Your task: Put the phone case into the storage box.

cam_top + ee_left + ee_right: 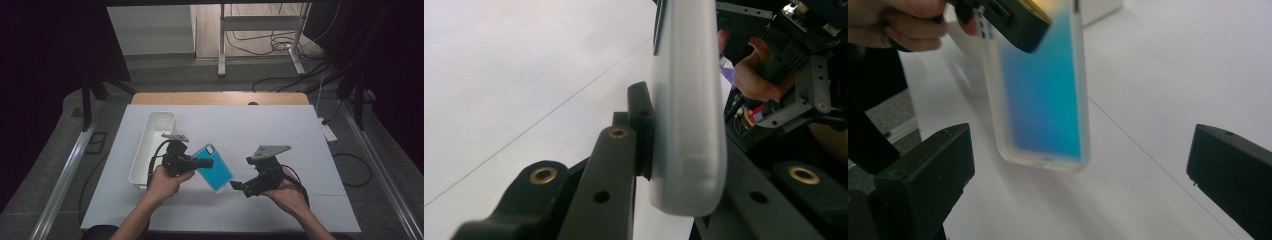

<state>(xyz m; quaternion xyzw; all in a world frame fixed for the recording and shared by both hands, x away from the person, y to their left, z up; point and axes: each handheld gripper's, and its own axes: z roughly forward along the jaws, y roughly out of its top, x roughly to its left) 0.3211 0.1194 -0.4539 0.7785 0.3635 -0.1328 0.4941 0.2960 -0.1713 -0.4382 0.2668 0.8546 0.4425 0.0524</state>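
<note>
A phone case [215,168], blue with a frosted pale rim, hangs tilted above the white table sheet [280,135], its lower end nearest my right gripper. My left gripper [206,163] is shut on its upper part. In the left gripper view, the black pad [642,107] presses the case's flat side [686,65]. My right gripper [238,186] is open just off the case's lower corner. The right gripper view has the case [1045,95] ahead of the wide-apart jaws of that gripper [1080,172], with no pad touching it.
A long white bin [152,145] stands on the sheet just left of my left hand [167,182]. The wooden table edge [220,98] lies at the back, with a metal stand [260,22] and cables on the floor beyond.
</note>
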